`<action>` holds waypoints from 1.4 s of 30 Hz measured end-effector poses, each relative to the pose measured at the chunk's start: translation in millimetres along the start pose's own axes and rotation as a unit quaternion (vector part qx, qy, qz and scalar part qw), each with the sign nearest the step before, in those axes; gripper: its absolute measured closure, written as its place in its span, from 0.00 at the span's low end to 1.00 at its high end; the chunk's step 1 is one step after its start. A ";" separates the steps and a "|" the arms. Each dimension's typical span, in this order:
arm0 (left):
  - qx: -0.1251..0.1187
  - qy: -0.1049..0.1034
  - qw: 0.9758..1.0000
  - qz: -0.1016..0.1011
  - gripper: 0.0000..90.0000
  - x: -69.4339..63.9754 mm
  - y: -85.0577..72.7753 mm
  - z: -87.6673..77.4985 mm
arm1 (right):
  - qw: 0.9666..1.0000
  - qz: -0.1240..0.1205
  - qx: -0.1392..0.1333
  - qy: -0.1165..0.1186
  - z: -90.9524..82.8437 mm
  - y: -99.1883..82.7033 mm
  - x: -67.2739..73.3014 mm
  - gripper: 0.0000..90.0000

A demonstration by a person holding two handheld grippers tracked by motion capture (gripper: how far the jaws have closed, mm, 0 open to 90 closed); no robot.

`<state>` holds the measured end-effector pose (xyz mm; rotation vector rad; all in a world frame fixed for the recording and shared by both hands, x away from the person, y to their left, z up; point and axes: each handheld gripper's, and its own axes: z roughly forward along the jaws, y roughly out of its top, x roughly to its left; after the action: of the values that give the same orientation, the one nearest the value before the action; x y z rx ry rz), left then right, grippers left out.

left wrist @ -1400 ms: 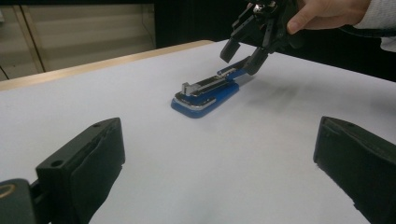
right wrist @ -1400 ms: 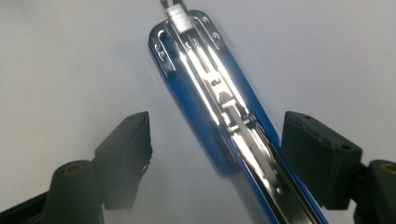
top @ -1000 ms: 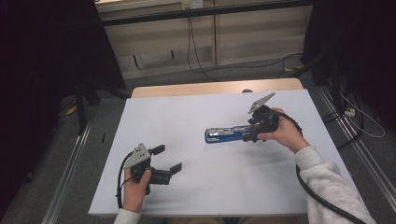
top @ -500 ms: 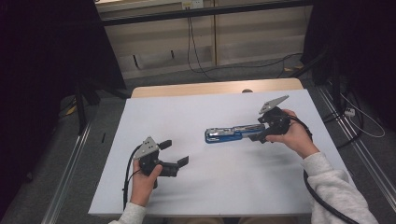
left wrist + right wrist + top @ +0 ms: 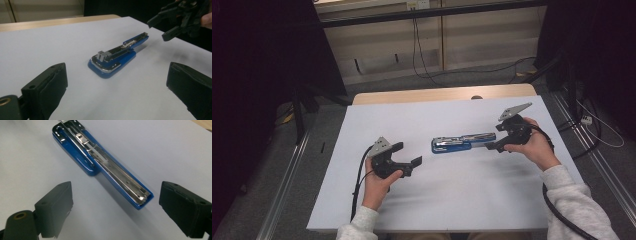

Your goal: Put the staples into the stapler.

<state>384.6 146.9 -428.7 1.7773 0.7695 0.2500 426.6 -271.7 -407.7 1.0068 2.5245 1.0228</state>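
Right gripper (image 5: 490, 145) backed off; stapler (image 5: 462, 142) between both, left gripper (image 5: 408, 153) near.

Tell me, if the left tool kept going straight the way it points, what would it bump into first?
Most likely the blue stapler, lying on the white table straight ahead of the open left tool, at its broad end. Nothing lies between them.

Right gripper (image 5: 493, 145) jaws partly hidden behind the hand (image 5: 534, 147) in high view; in right gripper view stapler's (image 5: 100, 160) wide end cut off by top edge; left gripper (image 5: 115, 92) jaws cropped at bottom and right edges in its own view
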 end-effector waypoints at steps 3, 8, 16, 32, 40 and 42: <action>0.003 0.002 1.000 0.000 0.04 0.9 1.8 7.7 | 1.000 0.003 -0.006 -0.003 -3.2 -1.2 -1.8 0.12; 0.019 0.003 1.000 -0.009 0.04 3.6 3.0 19.6 | 1.000 0.010 -0.009 -0.007 -7.5 -6.0 -6.1 0.12; 0.032 0.001 0.999 0.000 0.04 2.1 6.1 32.4 | 1.000 0.020 -0.013 -0.010 -11.2 -11.0 -11.4 0.12; 0.049 0.005 0.999 0.010 0.05 5.4 6.6 44.8 | 0.999 0.034 -0.016 -0.015 -17.9 -20.2 -19.4 0.12; 0.052 0.007 0.999 0.008 0.05 7.3 6.8 53.7 | 0.999 0.036 -0.019 -0.018 -19.8 -21.1 -20.6 0.11; 0.057 0.007 0.998 0.009 0.05 7.6 6.1 54.9 | 0.999 0.036 -0.019 -0.018 -20.0 -21.5 -20.8 0.12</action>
<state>421.5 108.0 -443.8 1.8924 0.7923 0.2352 421.9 -307.4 -408.7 1.1024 2.4459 1.0591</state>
